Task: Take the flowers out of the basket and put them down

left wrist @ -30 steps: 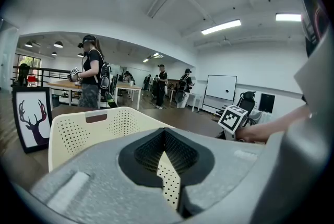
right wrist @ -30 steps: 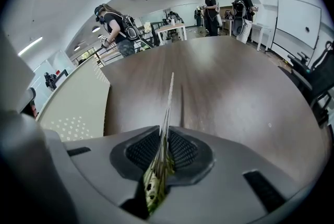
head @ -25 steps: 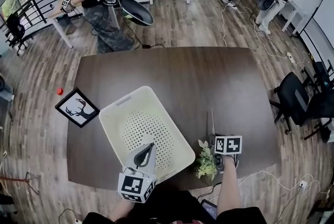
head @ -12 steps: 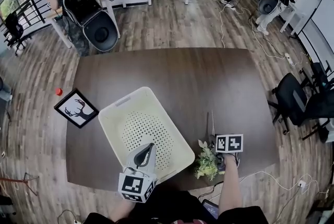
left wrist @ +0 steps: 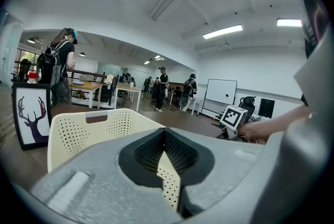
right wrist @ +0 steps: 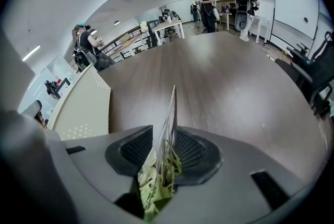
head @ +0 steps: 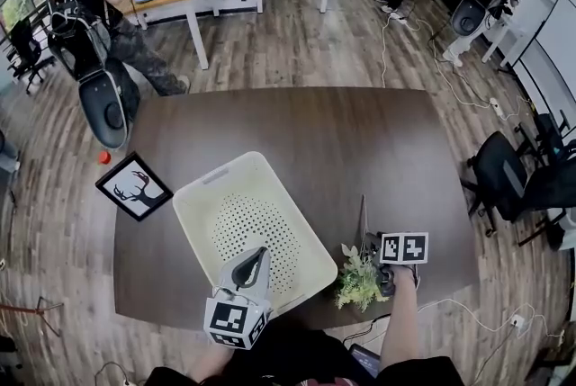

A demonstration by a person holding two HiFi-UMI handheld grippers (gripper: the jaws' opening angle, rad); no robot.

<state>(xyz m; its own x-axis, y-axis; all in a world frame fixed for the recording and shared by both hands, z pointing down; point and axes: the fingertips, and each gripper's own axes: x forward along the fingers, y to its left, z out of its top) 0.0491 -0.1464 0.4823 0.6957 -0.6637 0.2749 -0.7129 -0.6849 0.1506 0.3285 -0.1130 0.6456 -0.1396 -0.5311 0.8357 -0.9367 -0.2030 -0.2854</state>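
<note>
Two claws busy: left claw (head: 255,256) pinches the basket (head: 297,195) at its six o'clock rim; right claw (head: 378,263), jaws just spreading, straddles the flowers (head: 357,283) lying on the surface (head: 297,123) at the basket's four o'clock

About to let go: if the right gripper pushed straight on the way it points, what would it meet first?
The flowers: their stems lie between the right gripper's jaws, which have just been opening. Right behind them, likely the table.

No legible text, labels or numbers visible.
</note>
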